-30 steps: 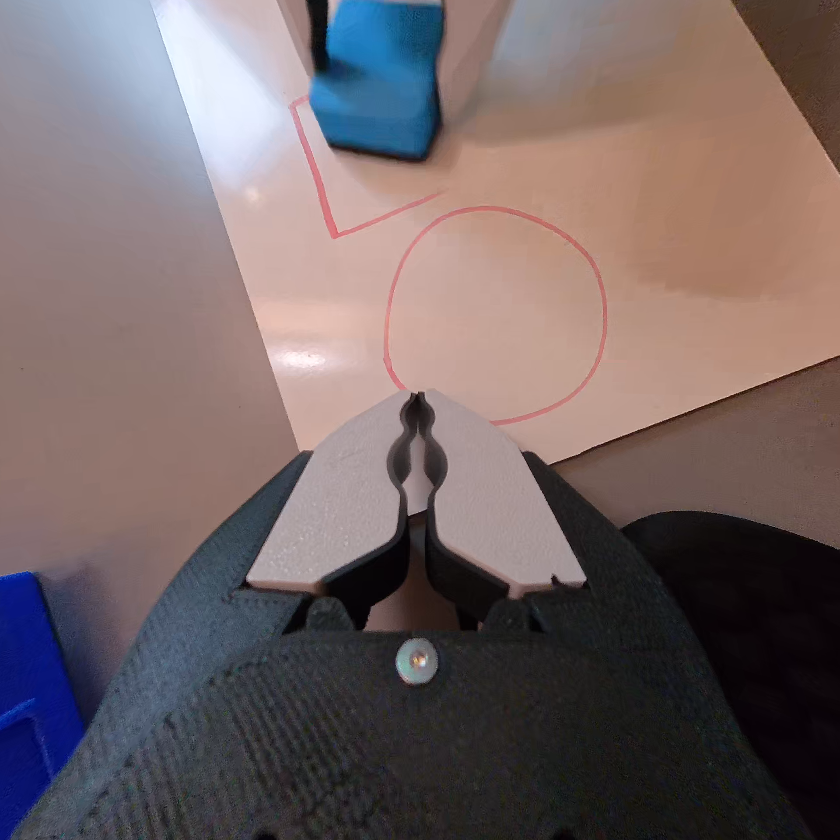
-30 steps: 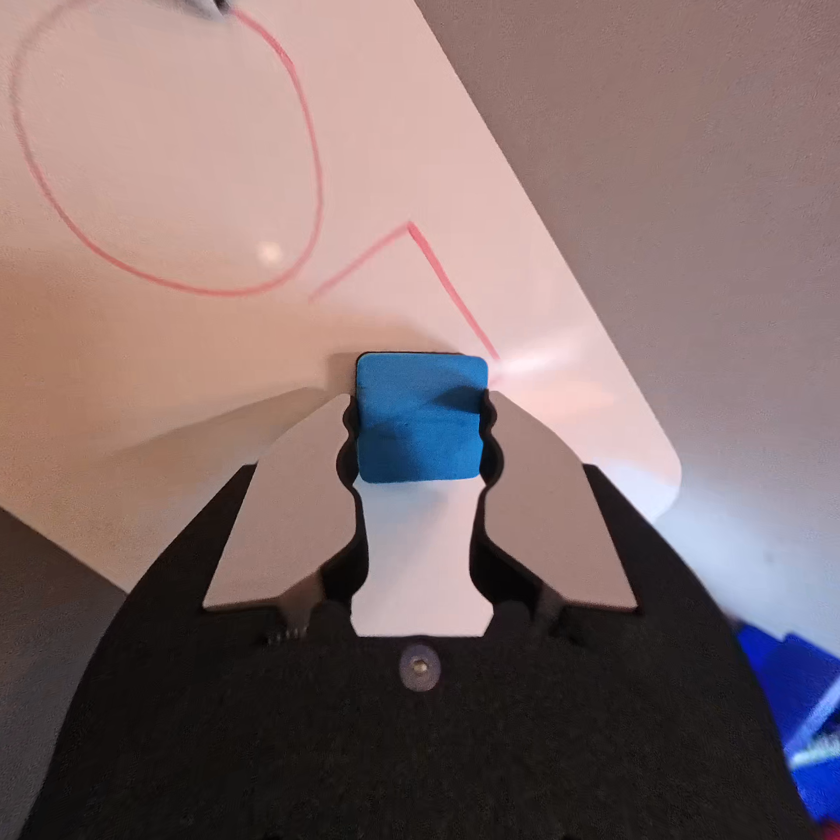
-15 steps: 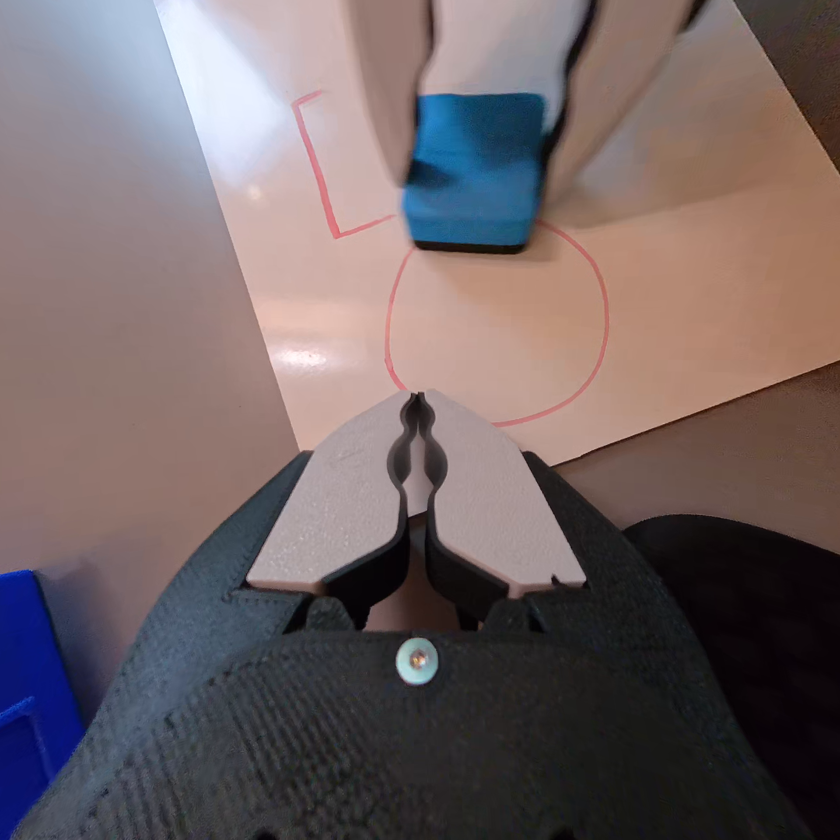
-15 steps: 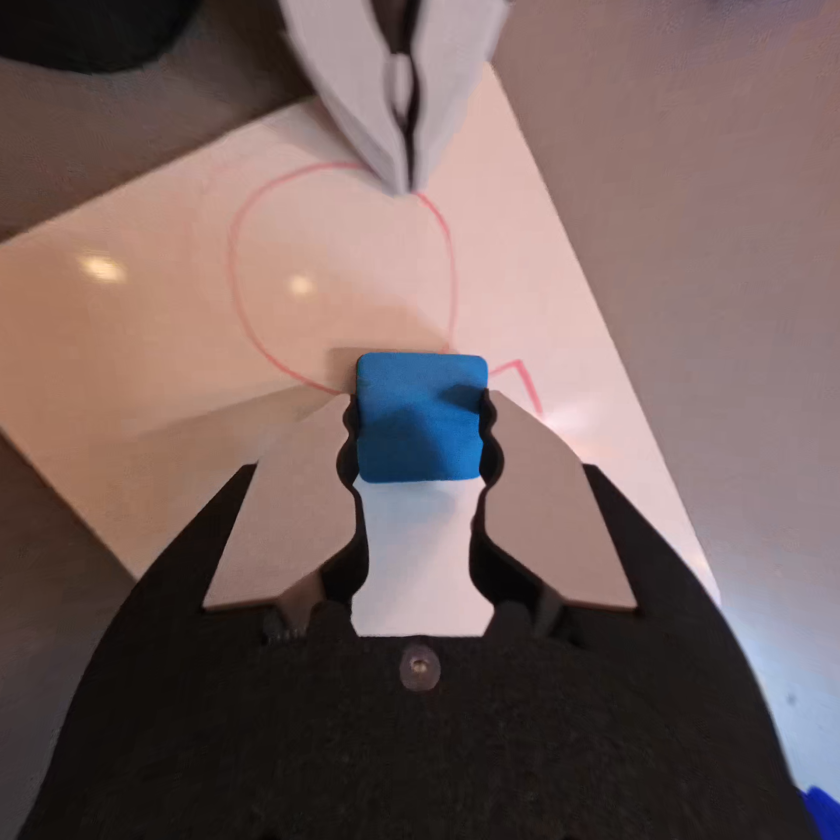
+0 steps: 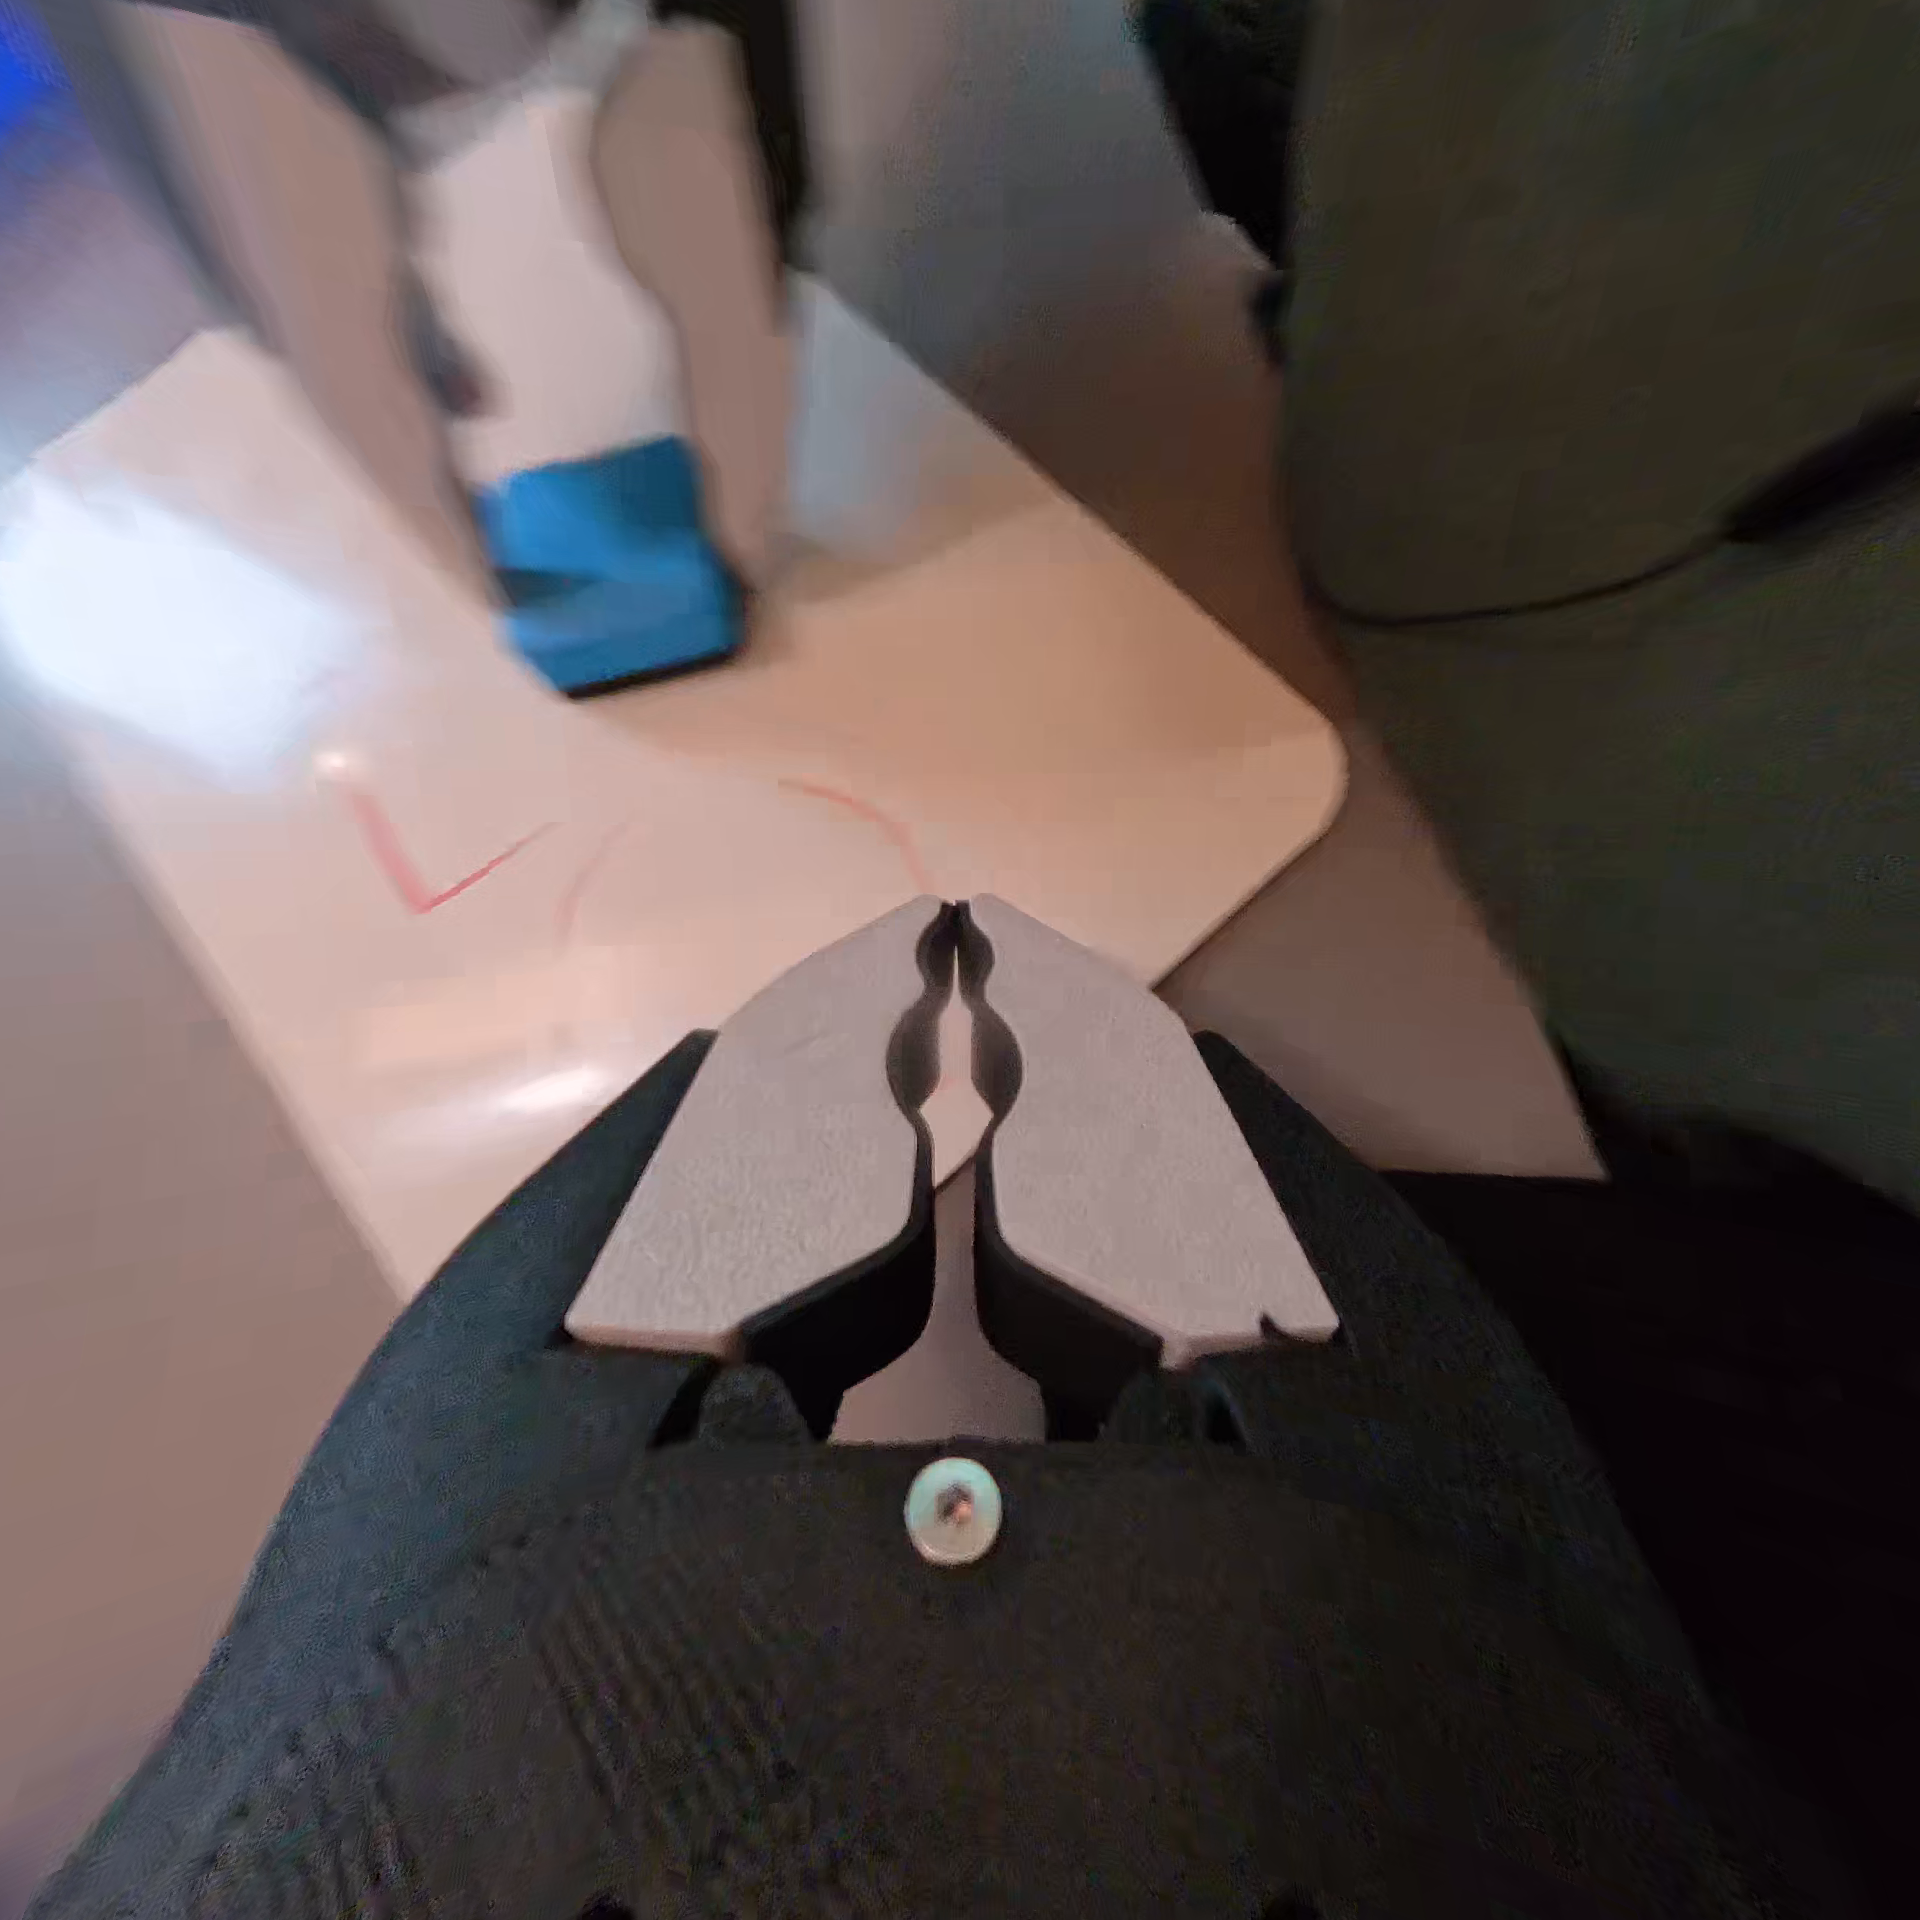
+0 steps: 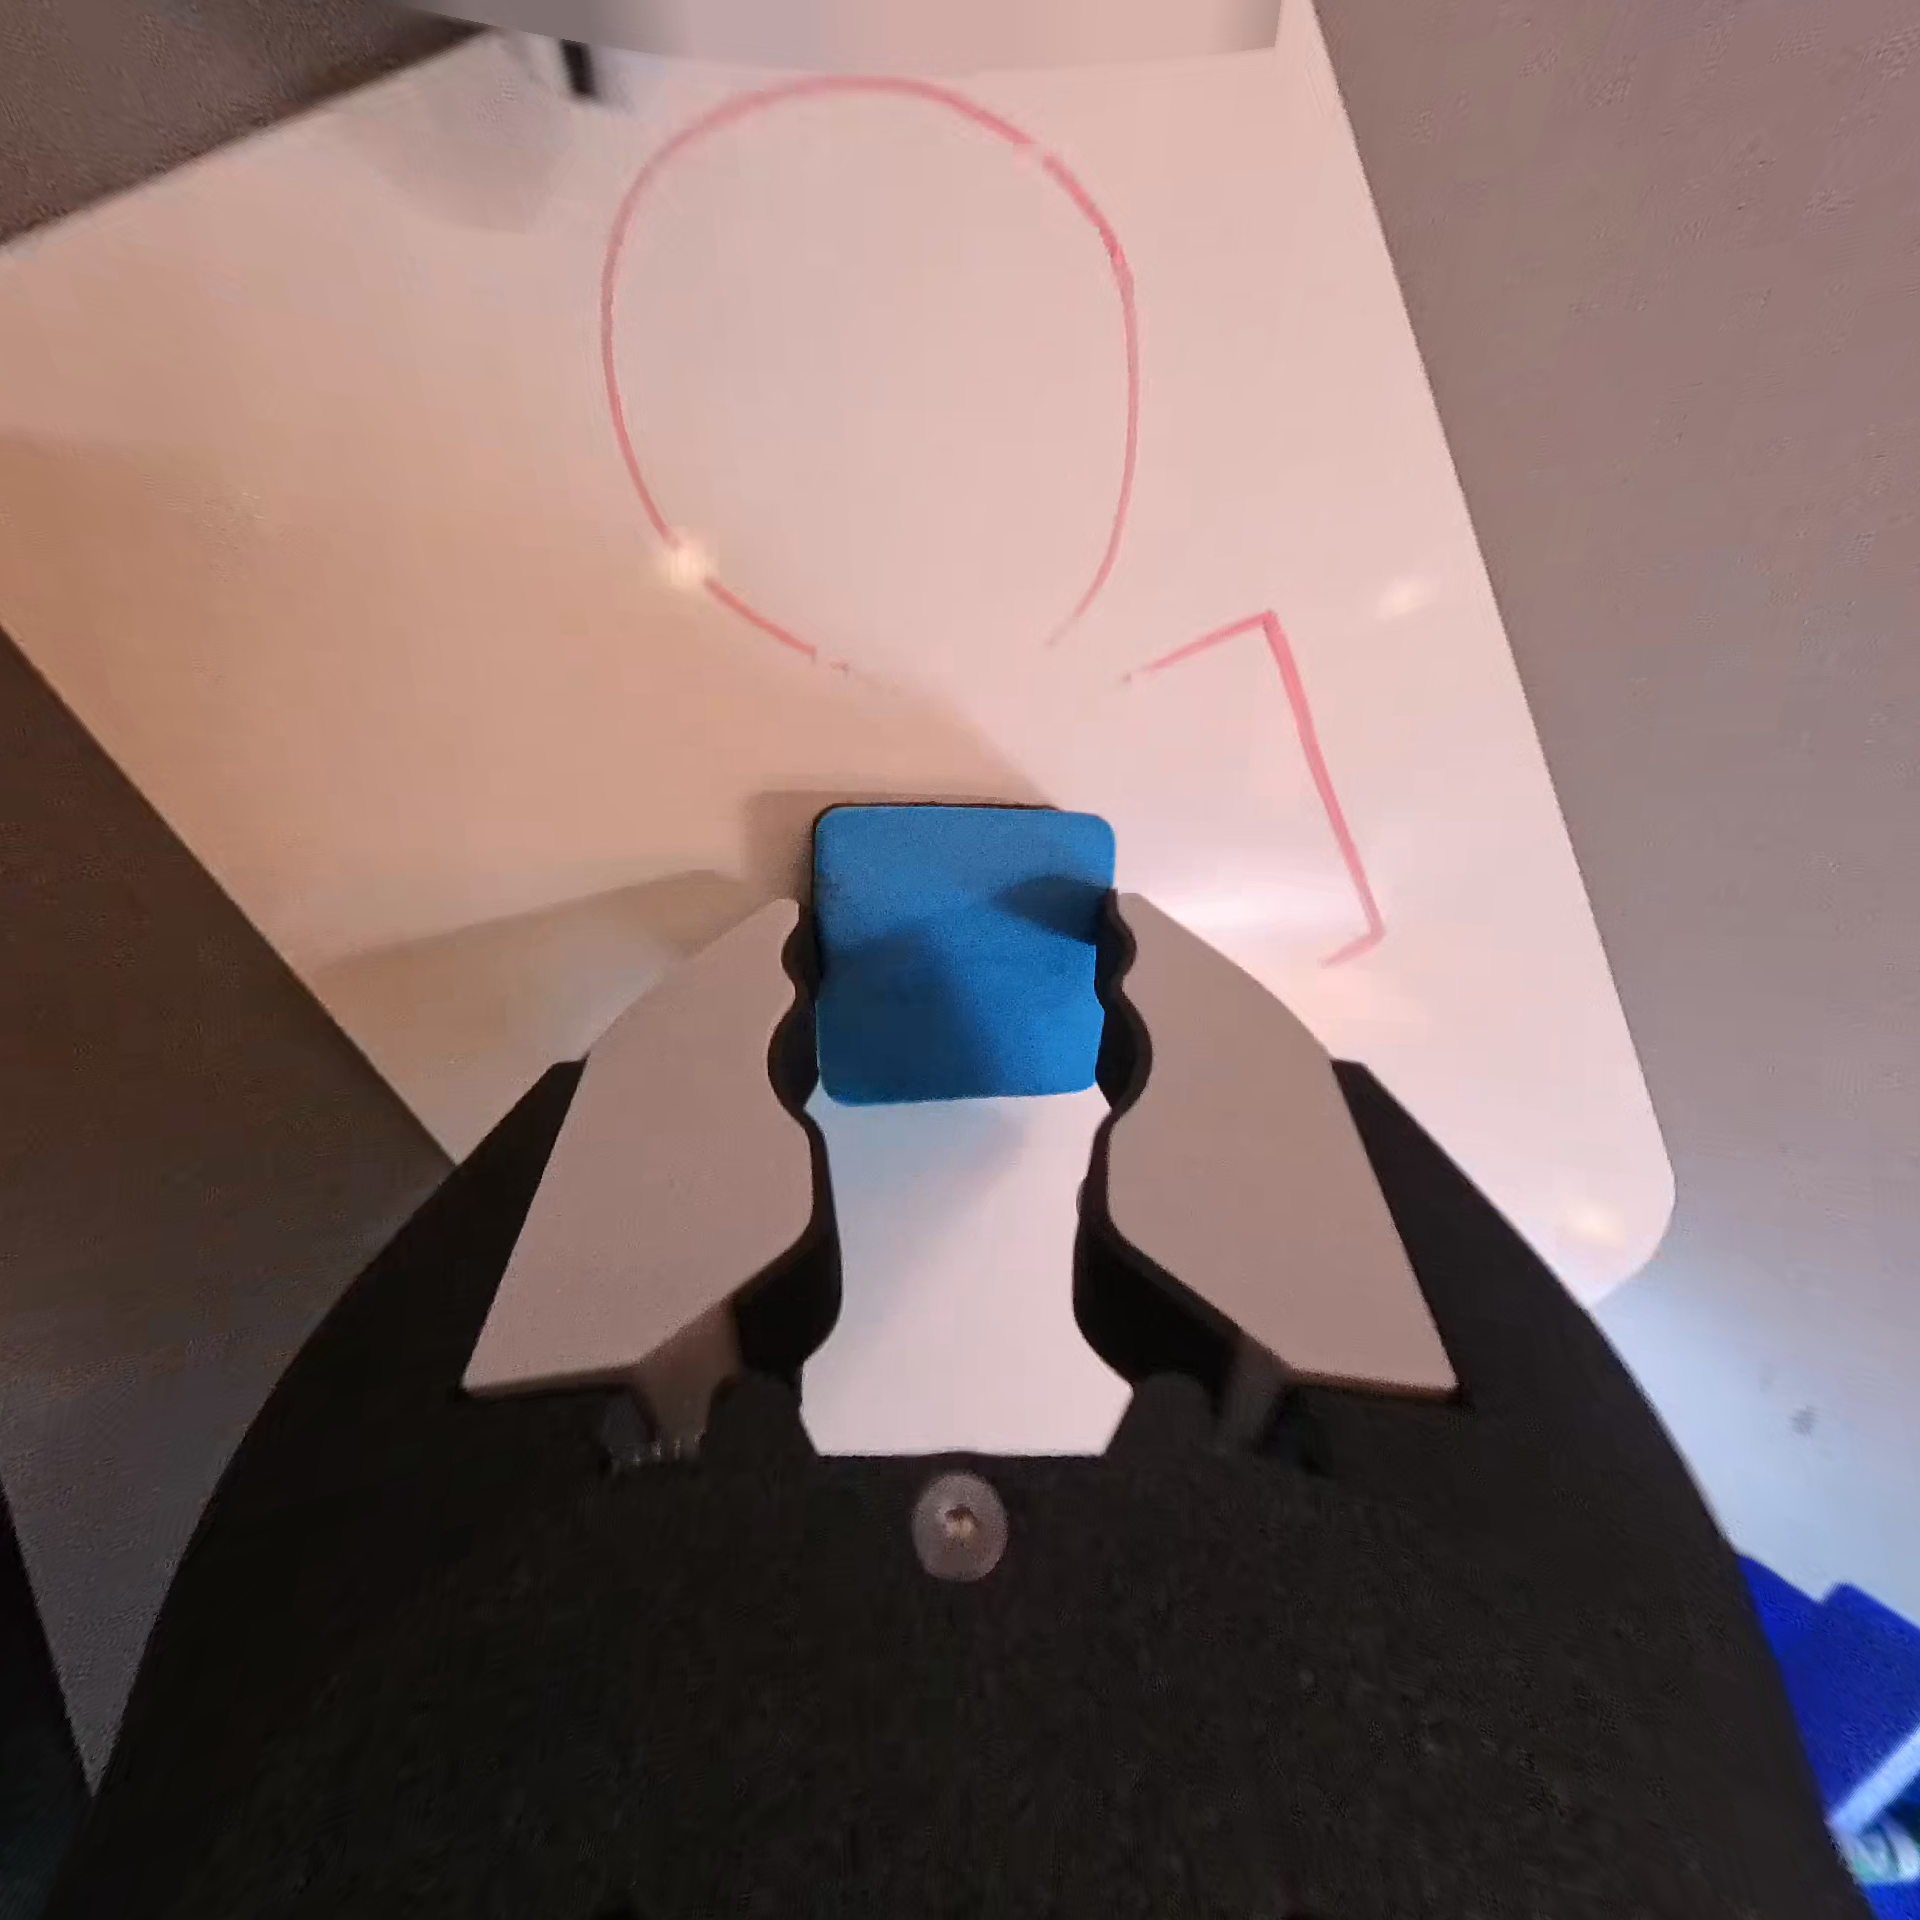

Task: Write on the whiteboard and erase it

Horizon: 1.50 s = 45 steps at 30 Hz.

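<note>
1. The writing is done and, by my reading, erasing is under way: in the right wrist view the red circle (image 6: 868, 364) shows a gap wiped through the part nearest the eraser, so most of the ink is left to clear.
2. The whiteboard (image 6: 312, 468) is a thin, glossy white sheet with rounded corners, lying flat on a matte grey-brown table (image 6: 1714, 416).
3. The left gripper (image 5: 956, 909) holds nothing; its pale, wavy-edged fingers meet at the tips over the board's near edge.
4. The blue eraser (image 6: 956, 951), a soft foam block with a dark underside, sits pinched between the part-open jaws of the right gripper (image 6: 956, 997), pressed onto the board.
5. A red angular bracket (image 6: 1314, 769) remains towards the board's right edge in the right wrist view.
</note>
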Available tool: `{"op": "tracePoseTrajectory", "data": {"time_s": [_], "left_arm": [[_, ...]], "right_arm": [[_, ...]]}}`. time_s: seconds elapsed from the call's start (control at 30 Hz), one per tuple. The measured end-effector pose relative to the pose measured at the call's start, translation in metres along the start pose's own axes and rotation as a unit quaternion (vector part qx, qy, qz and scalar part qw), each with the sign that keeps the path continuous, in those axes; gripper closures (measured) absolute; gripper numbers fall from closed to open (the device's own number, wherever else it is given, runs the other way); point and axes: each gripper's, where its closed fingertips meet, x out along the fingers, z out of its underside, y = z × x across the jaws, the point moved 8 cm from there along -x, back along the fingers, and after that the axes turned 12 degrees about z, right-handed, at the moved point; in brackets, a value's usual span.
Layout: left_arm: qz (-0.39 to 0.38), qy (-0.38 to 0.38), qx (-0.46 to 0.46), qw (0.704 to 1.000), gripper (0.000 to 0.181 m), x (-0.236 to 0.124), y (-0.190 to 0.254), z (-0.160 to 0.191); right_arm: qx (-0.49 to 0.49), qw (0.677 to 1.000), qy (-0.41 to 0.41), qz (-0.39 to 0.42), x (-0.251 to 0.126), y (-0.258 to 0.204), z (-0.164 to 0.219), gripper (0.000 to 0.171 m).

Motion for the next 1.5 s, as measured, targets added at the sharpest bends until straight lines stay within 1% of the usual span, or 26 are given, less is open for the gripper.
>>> {"op": "tracePoseTrajectory", "data": {"time_s": [0.07,0.13,0.2,0.27,0.33,0.4,0.47,0.53,0.57,0.63,0.7,0.77,0.8,0.87,0.93,1.0,1.07,1.13,1.17,1.2,1.27,1.3,1.33,1.37,1.43,1.5], "left_arm": [[0.056,-0.036,0.022,0.998,0.181,0.017,0.014,-0.002],[0.094,-0.070,0.034,0.993,0.181,0.029,0.024,-0.003],[0.105,-0.088,0.038,0.990,0.181,0.036,0.028,-0.003],[0.109,-0.095,0.035,0.989,0.181,0.037,0.030,-0.005],[0.102,-0.094,0.032,0.990,0.181,0.038,0.030,-0.005],[0.075,-0.090,0.025,0.993,0.181,0.037,0.023,-0.004],[0.079,-0.086,0.022,0.993,0.181,0.036,0.022,-0.003],[0.077,-0.083,0.020,0.993,0.181,0.037,0.022,-0.003],[0.076,-0.080,0.015,0.994,0.181,0.037,0.021,-0.003],[0.078,-0.076,0.006,0.994,0.181,0.038,0.020,-0.003],[0.078,-0.072,0.000,0.994,0.181,0.039,0.019,-0.003],[0.077,-0.070,-0.006,0.995,0.181,0.040,0.018,-0.003],[0.076,-0.070,-0.008,0.995,0.181,0.040,0.018,-0.003],[0.073,-0.070,-0.009,0.995,0.181,0.040,0.018,-0.004],[0.071,-0.069,-0.009,0.995,0.181,0.041,0.018,-0.004],[0.070,-0.069,-0.009,0.995,0.181,0.041,0.018,-0.003],[0.069,-0.064,-0.010,0.995,0.181,0.041,0.018,-0.003],[0.065,-0.065,-0.009,0.996,0.181,0.041,0.018,-0.002],[0.064,-0.065,-0.008,0.996,0.181,0.041,0.018,-0.002],[0.063,-0.065,-0.007,0.996,0.181,0.041,0.018,-0.002],[0.063,-0.067,-0.004,0.996,0.181,0.042,0.018,-0.002],[0.062,-0.067,-0.003,0.996,0.181,0.042,0.018,-0.002],[0.062,-0.067,-0.004,0.996,0.181,0.042,0.018,-0.002],[0.063,-0.065,-0.005,0.996,0.181,0.042,0.018,-0.002],[0.062,-0.064,-0.007,0.996,0.181,0.042,0.017,-0.002],[0.060,-0.065,-0.006,0.996,0.181,0.042,0.017,-0.001]], "right_arm": [[0.022,0.999,-0.037,0.013,-0.002,0.018,0.020,0.119],[0.060,0.996,-0.053,0.029,0.004,0.040,0.031,0.119],[0.078,0.995,-0.051,0.042,0.013,0.051,0.023,0.119],[0.055,0.998,-0.020,0.035,0.019,0.040,0.001,0.119],[0.022,1.000,0.009,0.013,0.016,0.017,-0.014,0.119],[-0.012,1.000,0.000,-0.009,0.006,0.005,-0.008,0.119],[-0.003,0.999,-0.033,-0.012,0.001,0.015,0.008,0.119],[0.032,0.998,-0.056,0.011,0.005,0.036,0.021,0.119],[0.051,0.997,-0.058,0.019,0.008,0.043,0.021,0.119],[0.056,0.998,-0.030,0.021,0.015,0.038,0.006,0.119],[0.025,1.000,0.008,0.016,0.016,0.018,-0.013,0.119],[0.005,0.999,0.028,-0.021,0.008,-0.001,-0.016,0.119],[-0.001,0.999,0.023,-0.034,0.003,-0.004,-0.011,0.119],[0.015,0.999,-0.009,-0.032,0.000,0.009,0.003,0.119],[0.038,0.999,-0.031,0.019,0.012,0.035,0.010,0.119],[0.070,0.997,-0.011,0.028,0.026,0.047,-0.006,0.119],[0.031,0.999,0.034,0.007,0.030,0.026,-0.032,0.119],[-0.012,0.999,0.040,-0.021,0.020,0.005,-0.035,0.120],[-0.014,0.999,0.026,-0.032,0.016,0.007,-0.026,0.120],[0.007,1.000,0.006,-0.029,0.015,0.019,-0.015,0.120],[0.061,0.997,-0.032,0.019,0.027,0.060,0.004,0.119],[0.085,0.995,-0.032,0.028,0.035,0.075,0.004,0.119],[0.101,0.994,-0.023,0.024,0.041,0.079,-0.005,0.120],[0.085,0.996,-0.007,0.021,0.044,0.072,-0.018,0.120],[0.022,0.999,0.027,-0.002,0.038,0.040,-0.036,0.120],[0.007,0.999,0.020,-0.030,0.024,0.025,-0.026,0.120]]}}
